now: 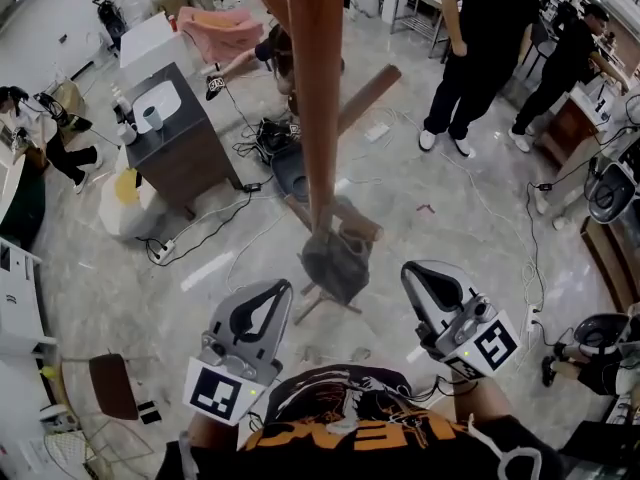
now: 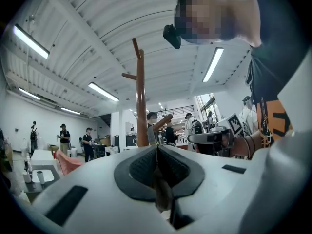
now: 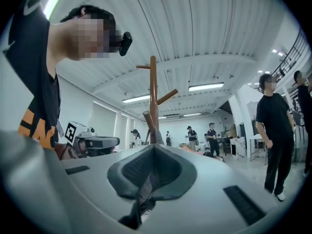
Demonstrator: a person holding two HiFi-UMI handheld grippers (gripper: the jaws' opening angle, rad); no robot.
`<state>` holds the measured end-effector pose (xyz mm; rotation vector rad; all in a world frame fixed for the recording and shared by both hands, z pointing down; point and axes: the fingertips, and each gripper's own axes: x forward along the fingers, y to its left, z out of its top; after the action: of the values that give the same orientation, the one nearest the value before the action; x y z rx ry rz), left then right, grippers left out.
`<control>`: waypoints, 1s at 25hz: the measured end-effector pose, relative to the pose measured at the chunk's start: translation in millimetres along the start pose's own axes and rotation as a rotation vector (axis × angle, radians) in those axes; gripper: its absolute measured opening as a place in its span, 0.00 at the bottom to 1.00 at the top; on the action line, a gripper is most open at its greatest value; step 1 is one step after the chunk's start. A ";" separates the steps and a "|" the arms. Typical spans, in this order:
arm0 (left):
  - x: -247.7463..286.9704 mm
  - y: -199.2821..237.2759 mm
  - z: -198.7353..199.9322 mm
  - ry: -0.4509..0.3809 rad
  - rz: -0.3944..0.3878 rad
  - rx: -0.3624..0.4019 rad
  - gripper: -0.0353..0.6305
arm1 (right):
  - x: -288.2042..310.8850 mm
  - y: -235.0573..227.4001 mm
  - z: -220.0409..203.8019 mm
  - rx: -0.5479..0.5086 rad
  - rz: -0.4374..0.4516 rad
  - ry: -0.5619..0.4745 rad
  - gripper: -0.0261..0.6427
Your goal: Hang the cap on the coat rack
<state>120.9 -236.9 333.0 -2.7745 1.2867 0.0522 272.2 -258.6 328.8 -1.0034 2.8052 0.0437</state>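
Observation:
A tall brown wooden coat rack (image 1: 316, 88) rises straight in front of me, with slanted pegs (image 1: 365, 96). A dark grey cap (image 1: 335, 260) hangs low by the pole, at a short lower peg (image 1: 358, 224). My left gripper (image 1: 272, 293) is below and left of the cap, my right gripper (image 1: 418, 276) below and right of it; both are apart from it. Each has its jaws shut with nothing between them. The left gripper view has the shut left gripper (image 2: 157, 148) pointing at the rack (image 2: 141, 101). The right gripper (image 3: 153, 148) is likewise shut before the rack (image 3: 153, 96).
A dark cabinet (image 1: 185, 153) with a white tray and a cup stands at the left, with cables (image 1: 215, 223) trailing over the marble floor. People in black (image 1: 480, 48) stand at the right. A pink chair (image 1: 218, 30) is at the back, a small brown stool (image 1: 112, 386) at the lower left.

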 end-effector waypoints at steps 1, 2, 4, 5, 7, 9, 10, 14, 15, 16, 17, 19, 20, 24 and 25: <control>0.8 -1.6 -0.4 0.001 -0.002 -0.001 0.10 | 1.7 -0.2 -0.2 -0.001 -0.005 0.000 0.06; 2.0 -2.8 -0.5 0.001 -0.003 -0.004 0.10 | 2.7 -0.1 -1.0 -0.005 -0.005 0.001 0.06; 4.5 -3.9 -0.5 0.002 -0.002 -0.009 0.10 | 4.6 0.7 -3.9 -0.019 0.001 0.013 0.06; 5.3 -3.9 -0.7 0.004 -0.001 -0.011 0.10 | 6.1 1.6 -5.4 -0.028 0.004 0.020 0.06; 5.8 -2.9 -2.1 0.008 0.000 -0.012 0.10 | 9.4 3.8 -8.0 -0.040 0.010 0.031 0.06; 5.3 -0.4 -4.0 0.011 0.002 -0.013 0.10 | 12.5 5.1 -10.1 -0.045 0.012 0.038 0.06; 5.1 1.4 -4.7 0.010 0.003 -0.014 0.10 | 14.1 5.4 -11.3 -0.046 0.011 0.043 0.06; 5.5 6.6 -5.0 0.001 0.013 -0.018 0.10 | 18.4 5.7 -13.7 -0.045 0.014 0.051 0.06; 5.6 5.9 -4.6 0.000 0.014 -0.016 0.10 | 17.8 6.0 -13.3 -0.045 0.015 0.050 0.06; 5.4 4.7 -4.3 0.000 0.015 -0.015 0.10 | 16.7 6.4 -12.6 -0.046 0.017 0.048 0.06; 5.2 3.5 -4.0 0.000 0.016 -0.015 0.10 | 15.5 6.7 -11.6 -0.046 0.017 0.047 0.06; 5.0 3.0 -3.5 0.002 0.022 -0.019 0.10 | 14.5 6.5 -10.3 -0.043 0.019 0.045 0.06; 5.2 3.6 -3.6 0.003 0.026 -0.022 0.10 | 14.8 6.4 -10.2 -0.042 0.021 0.045 0.06; 7.4 6.6 -4.8 0.003 0.034 -0.022 0.10 | 17.2 5.1 -12.2 -0.041 0.029 0.047 0.06; 7.3 7.6 -5.1 0.003 0.035 -0.021 0.10 | 18.2 5.2 -13.2 -0.041 0.030 0.049 0.06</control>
<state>119.8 -247.8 337.2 -2.7705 1.3432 0.0636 253.3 -267.1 338.8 -0.9846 2.8746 0.0810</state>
